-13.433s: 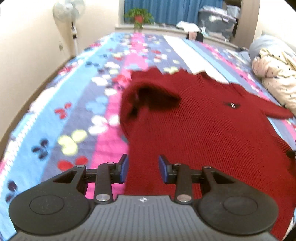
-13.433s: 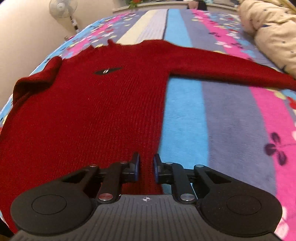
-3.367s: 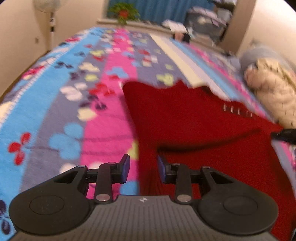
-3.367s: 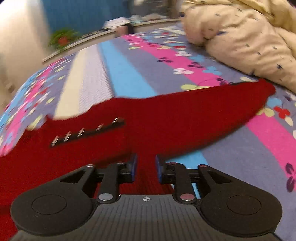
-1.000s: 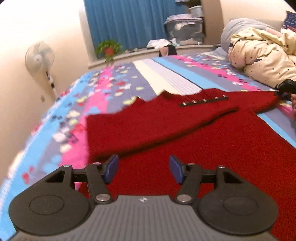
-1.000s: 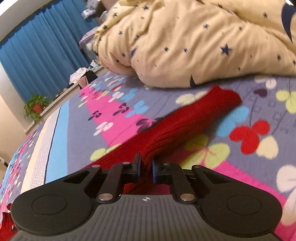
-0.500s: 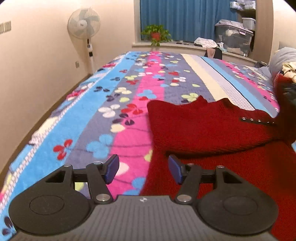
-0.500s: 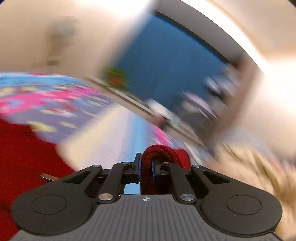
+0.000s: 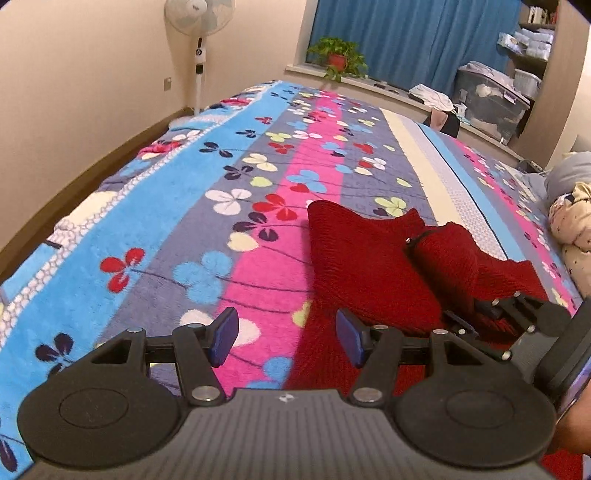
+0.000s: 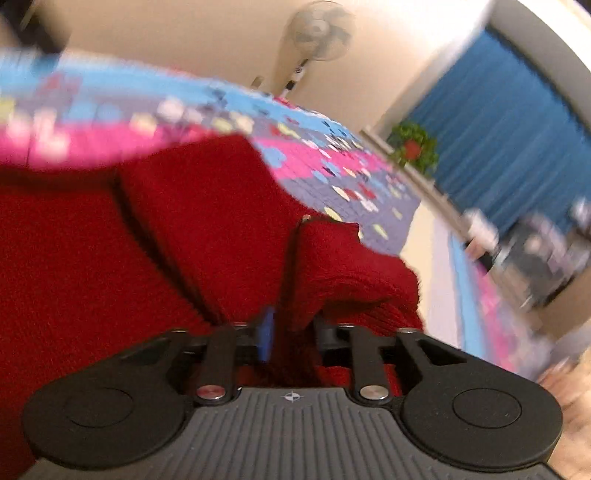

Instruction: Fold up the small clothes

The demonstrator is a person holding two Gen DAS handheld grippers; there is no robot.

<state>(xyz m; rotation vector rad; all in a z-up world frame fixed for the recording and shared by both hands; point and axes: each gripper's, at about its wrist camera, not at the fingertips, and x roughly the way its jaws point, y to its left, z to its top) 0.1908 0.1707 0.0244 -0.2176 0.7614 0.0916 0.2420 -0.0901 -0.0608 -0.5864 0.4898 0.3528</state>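
A dark red knitted sweater (image 9: pixel 354 258) lies flat on the flowered bed cover (image 9: pixel 236 177). Its left sleeve is folded across the chest. The right sleeve (image 9: pixel 454 258) now lies doubled over the body too. My left gripper (image 9: pixel 287 341) hovers open above the sweater's left edge with nothing between its fingers. My right gripper (image 9: pixel 484 314) sits low at the sleeve fold, and a hand shows behind it. In the blurred right wrist view its jaws (image 10: pixel 293 330) are opening, with the red sleeve (image 10: pixel 343 266) still lying loosely between them.
A standing fan (image 9: pixel 199 22) is by the left wall. A potted plant (image 9: pixel 338 55) and storage boxes (image 9: pixel 487 99) line the sill below the blue curtain (image 9: pixel 406 37). A cream duvet (image 9: pixel 572 229) is bunched at the bed's right side.
The right gripper carried the sleeve from beside the duvet over onto the sweater's body, rolling as it went, and its jaws parted. The left gripper shifted sideways and stayed open.
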